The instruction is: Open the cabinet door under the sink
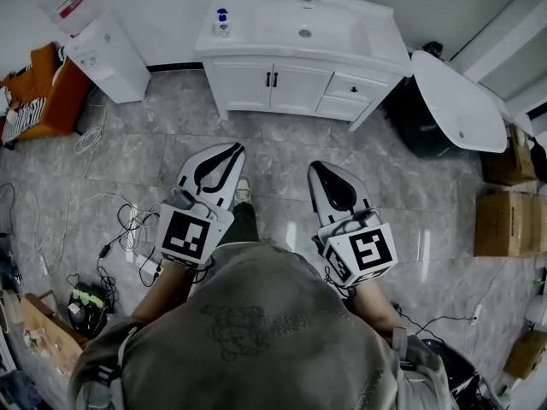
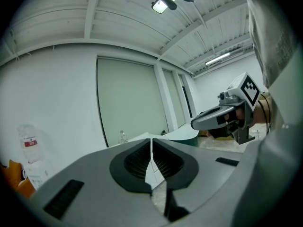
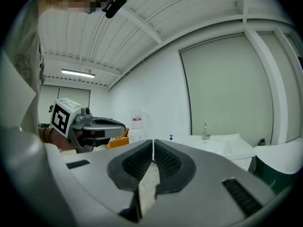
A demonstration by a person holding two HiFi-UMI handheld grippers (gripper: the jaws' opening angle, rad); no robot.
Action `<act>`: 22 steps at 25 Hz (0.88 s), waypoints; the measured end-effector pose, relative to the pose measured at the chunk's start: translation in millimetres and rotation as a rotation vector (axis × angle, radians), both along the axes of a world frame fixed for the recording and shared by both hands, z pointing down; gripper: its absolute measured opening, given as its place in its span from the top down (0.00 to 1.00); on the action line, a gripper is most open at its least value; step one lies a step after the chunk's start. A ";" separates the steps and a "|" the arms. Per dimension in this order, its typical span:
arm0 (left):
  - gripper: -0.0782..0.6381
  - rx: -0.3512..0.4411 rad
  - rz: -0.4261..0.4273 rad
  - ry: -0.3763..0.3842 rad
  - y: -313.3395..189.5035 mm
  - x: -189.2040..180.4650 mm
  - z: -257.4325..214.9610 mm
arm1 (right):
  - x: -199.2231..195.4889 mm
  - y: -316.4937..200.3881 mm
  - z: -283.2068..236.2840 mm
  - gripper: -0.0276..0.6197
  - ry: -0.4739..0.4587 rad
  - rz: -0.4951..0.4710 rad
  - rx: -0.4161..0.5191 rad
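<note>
A white vanity with a sink (image 1: 303, 28) stands against the far wall. Under the basin are two shut cabinet doors (image 1: 256, 88) with black handles (image 1: 272, 79) at the middle seam, and drawers sit to their right. My left gripper (image 1: 229, 149) and right gripper (image 1: 318, 167) hover side by side over the floor, well short of the cabinet and pointing toward it. Both are shut with nothing between the jaws, as the left gripper (image 2: 151, 139) and right gripper (image 3: 153, 141) show in their own views. The vanity (image 3: 222, 145) appears ahead in the right gripper view.
A water dispenser (image 1: 94, 37) stands left of the vanity, with an orange seat (image 1: 43, 92) beyond it. Cables (image 1: 111, 229) trail over the floor at left. A white oval board (image 1: 457, 101) leans over a dark bin (image 1: 419, 122) at right, near cardboard boxes (image 1: 504, 225).
</note>
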State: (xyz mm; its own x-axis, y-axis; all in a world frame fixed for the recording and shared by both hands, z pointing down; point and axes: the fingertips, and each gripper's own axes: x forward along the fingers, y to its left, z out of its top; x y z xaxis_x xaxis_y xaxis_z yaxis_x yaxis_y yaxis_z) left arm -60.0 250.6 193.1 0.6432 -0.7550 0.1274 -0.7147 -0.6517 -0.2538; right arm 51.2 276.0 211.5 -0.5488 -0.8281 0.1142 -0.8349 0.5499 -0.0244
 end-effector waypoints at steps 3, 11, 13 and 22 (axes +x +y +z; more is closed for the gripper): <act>0.85 0.002 0.010 -0.004 -7.5 1.6 0.9 | 1.6 -6.8 2.2 0.91 0.002 0.002 -0.003; 0.85 -0.034 0.012 0.000 -36.3 -4.6 11.7 | -1.1 -37.6 7.3 0.91 -0.008 0.032 -0.005; 0.85 -0.049 0.006 0.013 -47.7 -9.7 13.3 | -3.7 -48.3 9.0 0.91 -0.004 0.033 -0.012; 0.85 -0.066 0.007 0.018 -114.0 -25.3 20.1 | -18.5 -109.6 17.3 0.91 0.020 0.034 -0.048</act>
State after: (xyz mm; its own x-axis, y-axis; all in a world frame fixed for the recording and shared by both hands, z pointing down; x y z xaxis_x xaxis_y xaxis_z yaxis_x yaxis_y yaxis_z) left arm -85.3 136.6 213.2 0.6514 -0.7406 0.1651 -0.7138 -0.6719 -0.1977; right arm 32.8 166.3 228.8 -0.5181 -0.8392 0.1650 -0.8534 0.5202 -0.0339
